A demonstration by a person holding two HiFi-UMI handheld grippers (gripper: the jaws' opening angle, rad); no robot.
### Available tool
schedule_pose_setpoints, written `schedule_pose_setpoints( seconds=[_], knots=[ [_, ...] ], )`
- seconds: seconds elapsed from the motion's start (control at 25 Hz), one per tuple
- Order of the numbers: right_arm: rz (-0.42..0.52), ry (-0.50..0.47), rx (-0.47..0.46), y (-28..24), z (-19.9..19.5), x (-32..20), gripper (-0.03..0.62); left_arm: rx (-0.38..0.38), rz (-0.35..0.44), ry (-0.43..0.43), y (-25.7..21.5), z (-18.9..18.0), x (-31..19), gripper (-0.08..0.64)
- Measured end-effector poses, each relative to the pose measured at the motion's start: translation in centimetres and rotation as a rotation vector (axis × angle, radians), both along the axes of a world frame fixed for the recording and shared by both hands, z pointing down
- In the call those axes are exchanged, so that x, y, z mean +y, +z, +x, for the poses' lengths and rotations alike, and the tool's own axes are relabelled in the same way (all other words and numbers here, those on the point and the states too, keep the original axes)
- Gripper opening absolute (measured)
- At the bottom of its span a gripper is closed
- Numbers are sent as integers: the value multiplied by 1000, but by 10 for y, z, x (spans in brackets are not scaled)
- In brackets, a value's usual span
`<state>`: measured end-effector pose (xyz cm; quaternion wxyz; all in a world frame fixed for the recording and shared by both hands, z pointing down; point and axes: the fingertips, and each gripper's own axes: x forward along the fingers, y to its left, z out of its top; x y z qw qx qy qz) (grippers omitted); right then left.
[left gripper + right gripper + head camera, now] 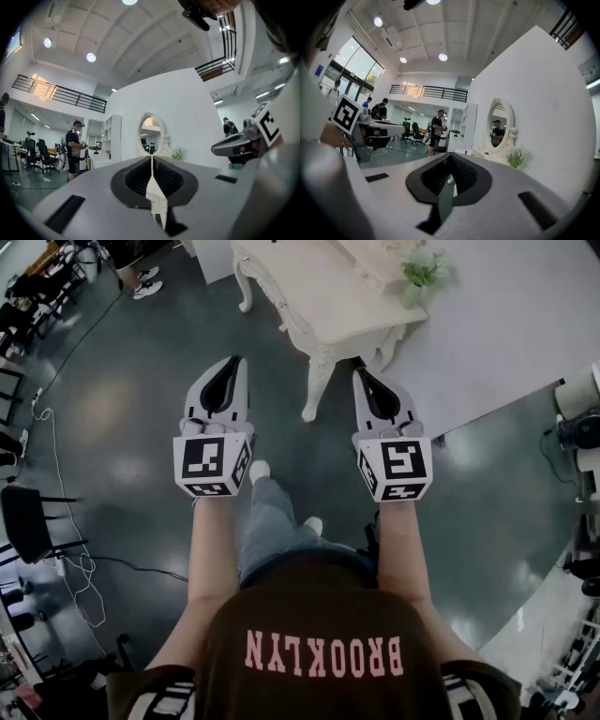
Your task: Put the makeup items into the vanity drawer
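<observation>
**Both tongs shut and empty, short of the vanity**

The person stands on the grey floor and holds 2 tongs out level, side by side and well apart. The left tongs are closed, jaws pressed tip to tip with nothing between them. The right tongs are closed the same way and hold nothing. Each carries its marker cube at the near end, just ahead of the person's forearm.

The vanity stands farther off, ahead of the tongs and a little to the right, against a white wall. It is cream-white with carved, curved legs. In the head view its nearest leg comes down to the floor between the 2 sets of tongs, just beyond their tips. No view shows its drawer clearly enough to tell whether it is open or closed. A small green plant sits at the right end of its tabletop, and an oval mirror rises at the back. What else lies on the tabletop is too pale and small to make out.

Far to the left, across the room, another person in a dark shirt stands near some office chairs.
</observation>
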<state>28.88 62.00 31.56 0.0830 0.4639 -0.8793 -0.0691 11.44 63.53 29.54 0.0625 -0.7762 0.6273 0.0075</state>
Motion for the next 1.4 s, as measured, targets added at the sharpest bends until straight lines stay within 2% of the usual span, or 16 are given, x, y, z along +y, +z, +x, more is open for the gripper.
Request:
schedule_pose_setpoints(
  seconds=[0.24,0.6,1.0,1.16,1.4],
  knots=[
    [4,-7,1,-1,0,2,-3,1,5,13,0,4,-1,11],
    [-4,-13,8,4,-15,-45,-3,-9,2,16,2,-12,-51,11],
    [2,15,-18,-3,-81,-141,-3,-7,-2,46,0,-80,-155,11],
    [-21,57,-34,0,-116,-186,-2,-13,-18,72,3,-117,-200,11],
    [-22,75,-22,0,-174,-238,-2,32,-27,85,7,-175,-248,11]
  ],
)
